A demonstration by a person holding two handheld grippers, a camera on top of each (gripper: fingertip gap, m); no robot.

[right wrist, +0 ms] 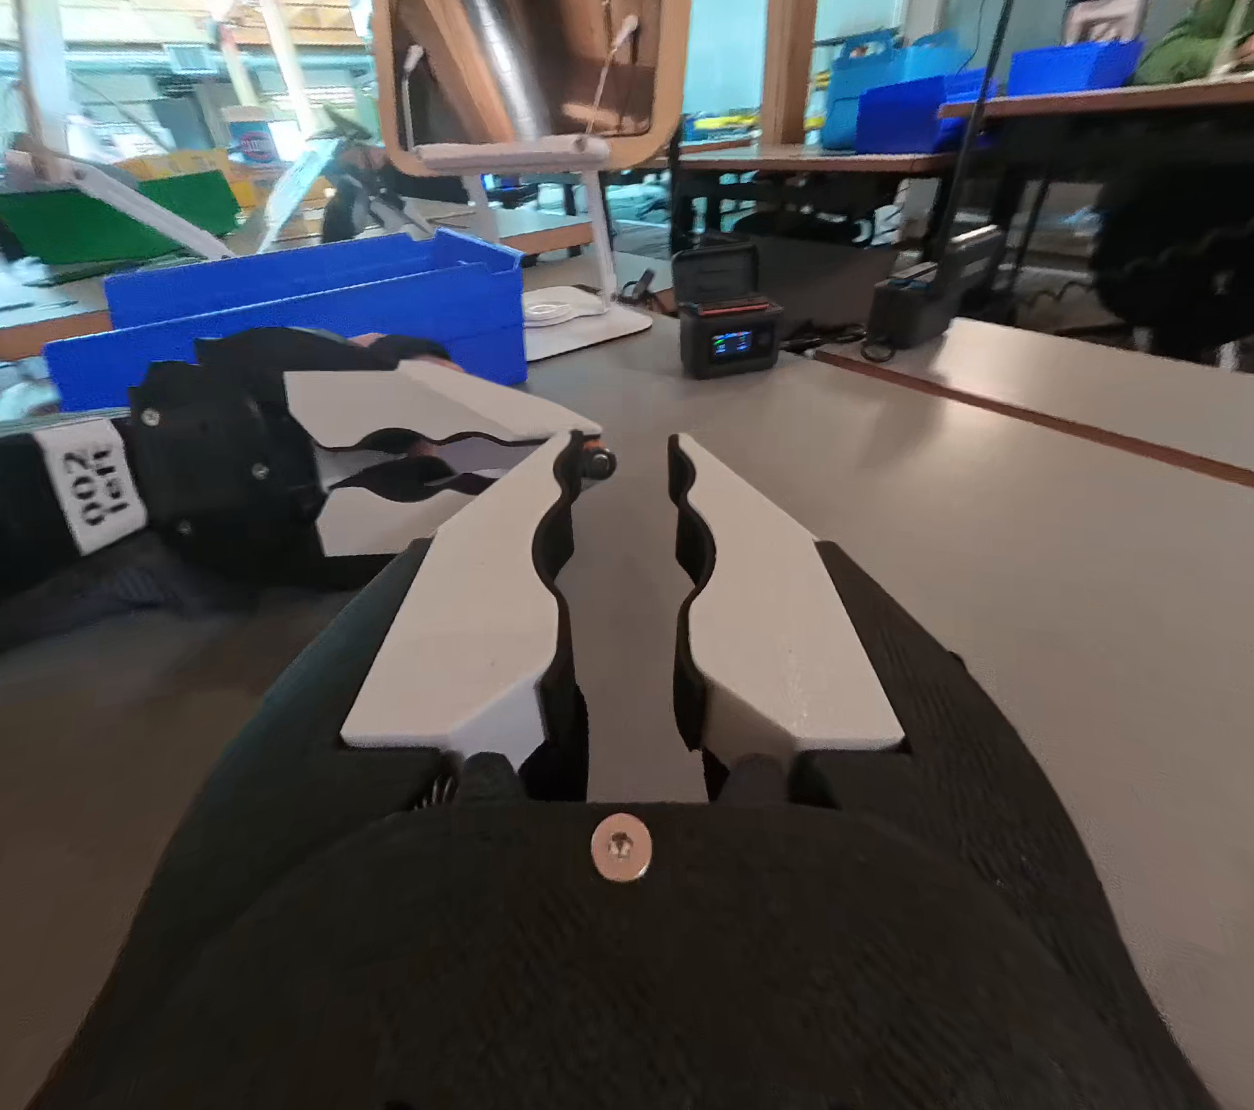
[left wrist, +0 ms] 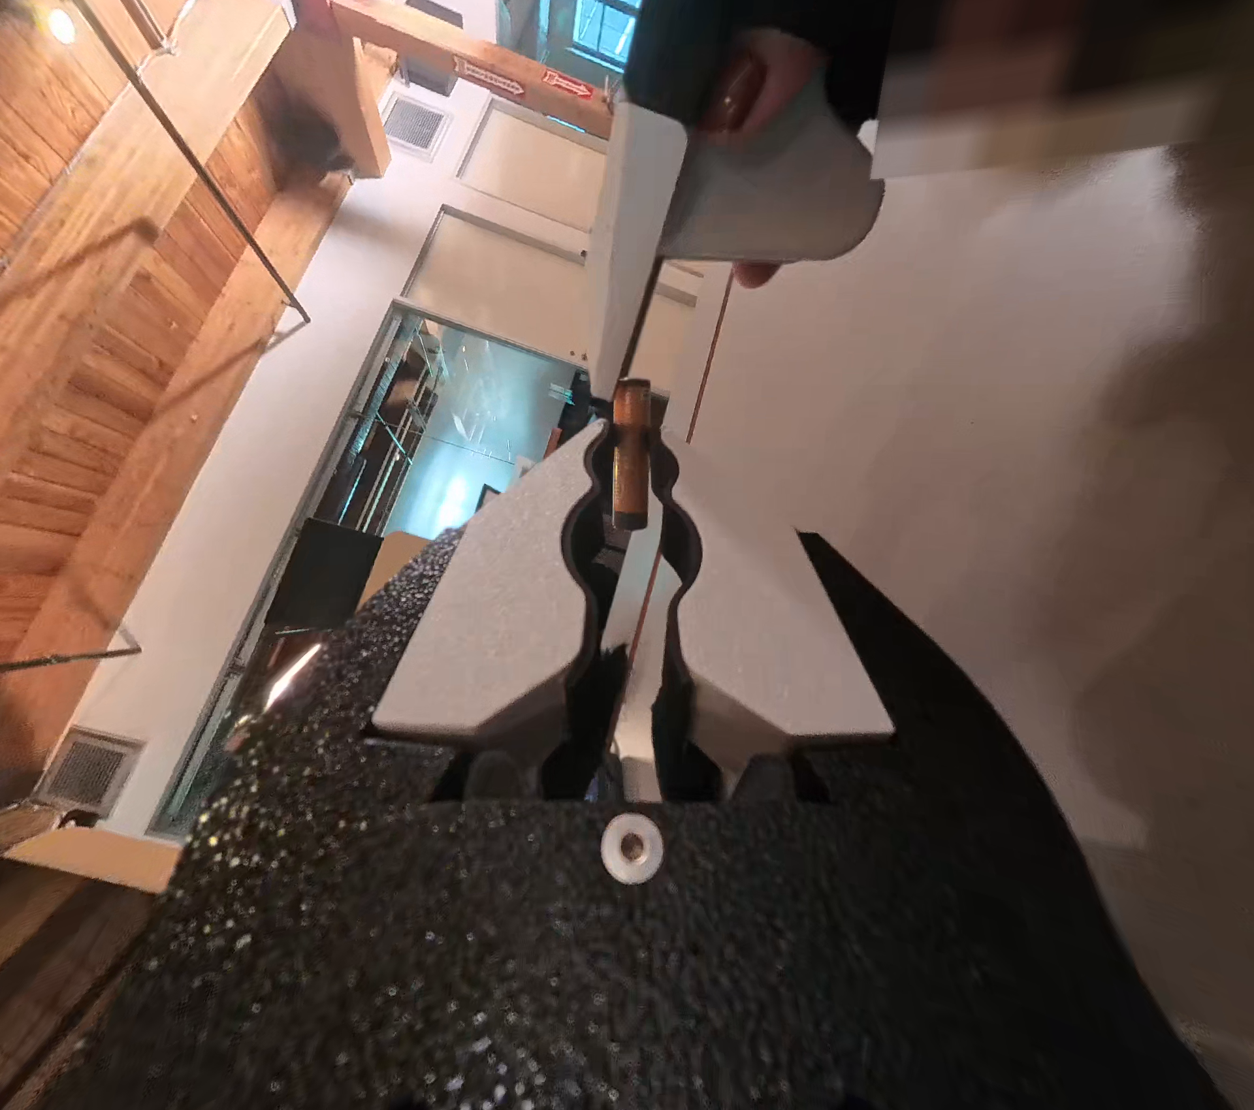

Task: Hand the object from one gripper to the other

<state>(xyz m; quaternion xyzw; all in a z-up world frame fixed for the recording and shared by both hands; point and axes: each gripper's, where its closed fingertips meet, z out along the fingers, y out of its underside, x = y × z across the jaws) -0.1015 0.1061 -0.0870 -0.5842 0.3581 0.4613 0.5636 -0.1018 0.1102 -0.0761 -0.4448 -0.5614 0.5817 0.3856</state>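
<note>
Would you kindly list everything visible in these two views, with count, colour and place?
Small brown cylindrical object: one, amber-brown, pinched at the left gripper's fingertips.
Blue plastic bins: several, blue; one long bin behind the left gripper, others on far benches.
Small black case with lit screen: one, black, mid-table.
White lamp stand: one, white, beside the long bin.
Grey table: one, grey, underneath.
Left gripper: white fingers, shut on the object.
Right gripper: white fingers, open, tips at the object.
</note>
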